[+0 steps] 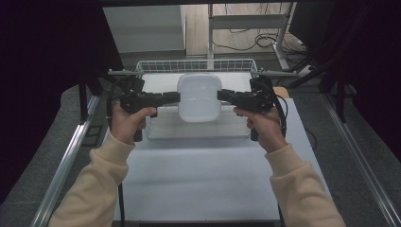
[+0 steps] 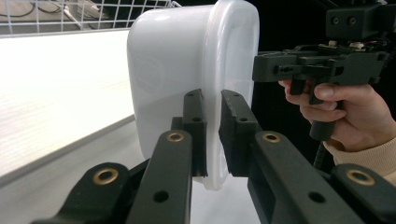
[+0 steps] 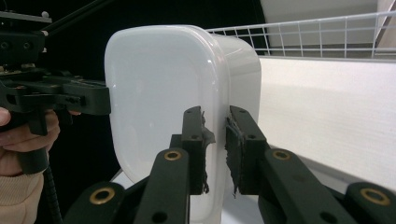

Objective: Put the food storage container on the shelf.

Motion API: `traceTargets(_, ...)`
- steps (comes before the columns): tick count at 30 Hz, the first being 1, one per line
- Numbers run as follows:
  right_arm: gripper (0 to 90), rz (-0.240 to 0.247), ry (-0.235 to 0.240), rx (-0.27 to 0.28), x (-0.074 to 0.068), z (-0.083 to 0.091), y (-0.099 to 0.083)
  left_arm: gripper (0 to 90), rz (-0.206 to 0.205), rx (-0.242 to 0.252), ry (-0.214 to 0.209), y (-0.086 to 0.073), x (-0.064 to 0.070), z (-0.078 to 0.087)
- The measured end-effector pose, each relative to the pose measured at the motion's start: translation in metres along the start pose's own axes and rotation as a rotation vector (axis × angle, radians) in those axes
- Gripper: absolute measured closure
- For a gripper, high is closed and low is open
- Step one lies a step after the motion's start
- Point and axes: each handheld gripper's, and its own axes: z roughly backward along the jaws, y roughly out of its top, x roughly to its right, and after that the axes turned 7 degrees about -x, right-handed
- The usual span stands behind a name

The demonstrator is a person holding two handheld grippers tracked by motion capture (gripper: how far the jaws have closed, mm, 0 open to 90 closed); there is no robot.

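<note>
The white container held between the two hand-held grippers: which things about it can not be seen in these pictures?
- High view: what is inside the white container; its glossy face hides it.
- Left gripper view: its lower edge, behind the left hand-held gripper.
- Right gripper view: its bottom, cut off by the frame behind the right hand-held gripper.

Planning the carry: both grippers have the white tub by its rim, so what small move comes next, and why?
Probably lower it level into the wire basket. The left gripper and right gripper each pinch opposite rims of the tub, which hangs above the basket.
</note>
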Motion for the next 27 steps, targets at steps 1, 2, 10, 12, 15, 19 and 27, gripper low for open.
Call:
traceTargets(1, 78.0, 0.0, 0.001, 0.004, 0.001, -0.001, 0.001, 82.1, 0.001, 0.0, 0.001, 0.002, -0.001, 0.0)
traceTargets(2, 78.0, 0.0, 0.004, 0.001, 0.001, -0.001, 0.003, 82.1, 0.001, 0.0, 0.001, 0.003, -0.001, 0.0)
traceTargets(10, 78.1, -0.003, -0.005, -0.007, 0.004, -0.005, 0.017, 82.0, 0.011, 0.0, -0.007, 0.015, -0.012, -0.001)
traceTargets(12, 78.2, -0.007, -0.006, -0.01, 0.005, -0.006, 0.021, 81.9, 0.013, 0.002, -0.011, 0.018, -0.016, -0.001)
traceTargets(15, 78.3, -0.004, -0.013, -0.016, 0.005, -0.008, 0.027, 81.9, 0.018, 0.003, -0.014, 0.022, -0.02, -0.002)
traceTargets(19, 78.4, -0.007, -0.016, -0.019, 0.007, -0.012, 0.034, 81.8, 0.028, 0.002, -0.019, 0.028, -0.027, -0.002)
traceTargets(27, 78.4, -0.028, -0.023, -0.052, 0.014, -0.022, 0.05, 81.7, 0.059, -0.012, -0.028, 0.038, -0.043, -0.007)
